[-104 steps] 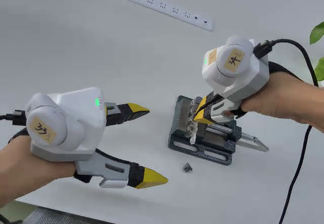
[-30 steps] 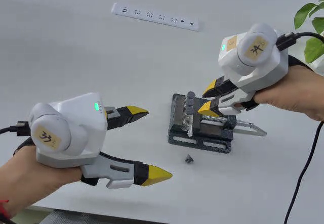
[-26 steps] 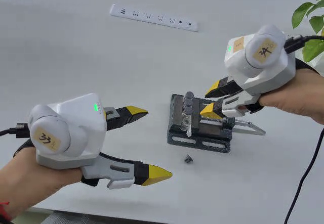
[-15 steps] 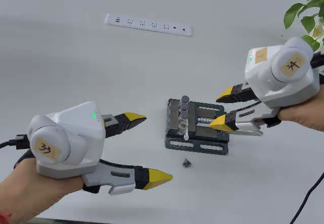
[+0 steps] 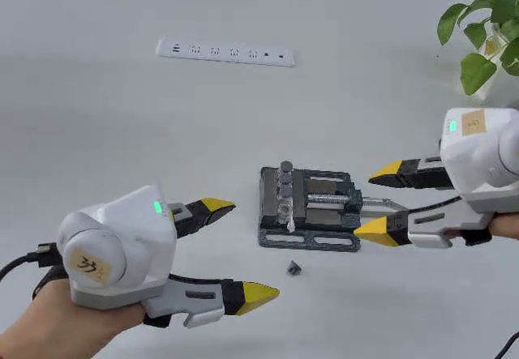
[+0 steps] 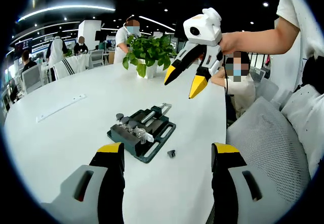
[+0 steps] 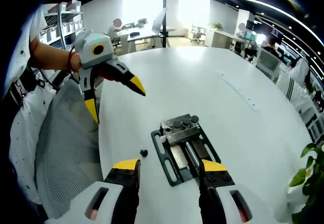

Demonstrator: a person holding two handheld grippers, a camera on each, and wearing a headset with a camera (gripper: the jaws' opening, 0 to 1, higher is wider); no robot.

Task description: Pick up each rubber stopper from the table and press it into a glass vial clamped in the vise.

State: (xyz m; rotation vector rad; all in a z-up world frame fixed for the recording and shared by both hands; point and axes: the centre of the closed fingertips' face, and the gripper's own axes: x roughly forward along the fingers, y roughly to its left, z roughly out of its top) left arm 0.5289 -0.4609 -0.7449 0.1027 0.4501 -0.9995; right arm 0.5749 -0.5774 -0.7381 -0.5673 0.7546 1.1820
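A dark vise [image 5: 312,211] stands mid-table and clamps a row of glass vials [image 5: 285,197]. The far vials carry grey stoppers [image 5: 286,167]; the nearest one looks clear and uncapped. One loose rubber stopper [image 5: 293,268] lies on the table just in front of the vise, also seen as stopper [image 6: 171,153] and stopper [image 7: 144,153]. My left gripper [image 5: 247,250] hovers open, left of the vise and apart from it. The right gripper [image 5: 371,205] is open and empty, at the vise's right end above its screw. From each side I see the vise [image 6: 142,129] and vise [image 7: 182,145] ahead.
A white power strip [image 5: 225,51] lies at the far side of the table. A potted plant [image 5: 486,19] stands at the back right. A black cable [image 5: 16,263] trails from the left gripper. Chairs and people surround the round table edge.
The right gripper has drawn back from over the vials to the vise's right end, open and empty. Stoppers now show on the far vials. The left gripper has barely moved.
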